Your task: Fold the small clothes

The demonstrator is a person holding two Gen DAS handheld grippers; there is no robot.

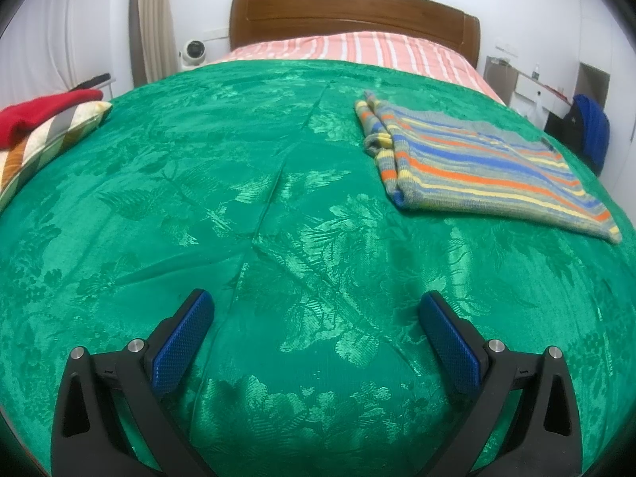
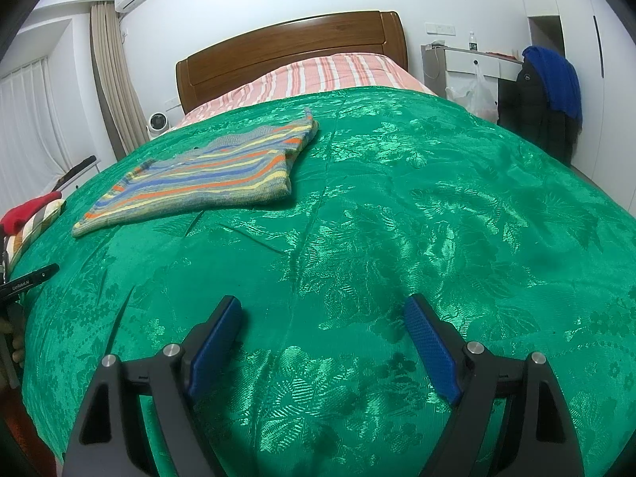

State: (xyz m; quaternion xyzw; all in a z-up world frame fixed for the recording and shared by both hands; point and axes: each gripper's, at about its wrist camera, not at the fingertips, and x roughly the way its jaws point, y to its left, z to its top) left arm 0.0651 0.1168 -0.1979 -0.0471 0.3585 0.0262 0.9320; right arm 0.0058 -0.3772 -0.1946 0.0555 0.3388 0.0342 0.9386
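A folded striped sweater [image 1: 481,167] with grey, blue, orange and yellow bands lies flat on the green bedspread [image 1: 254,183]. In the left wrist view it is far ahead to the right; in the right wrist view the sweater [image 2: 206,175] is far ahead to the left. My left gripper [image 1: 316,302] is open and empty, held over the near part of the bedspread. My right gripper [image 2: 322,305] is open and empty, also over the near bedspread [image 2: 437,206]. Part of the left gripper's body [image 2: 24,280] shows at the left edge of the right wrist view.
A red garment [image 1: 35,113] lies on a striped pillow [image 1: 47,139] at the bed's left edge. A wooden headboard [image 1: 353,16] and pink striped sheet [image 1: 357,49] are at the far end. A chair with dark and blue clothes [image 2: 548,91] stands right of the bed.
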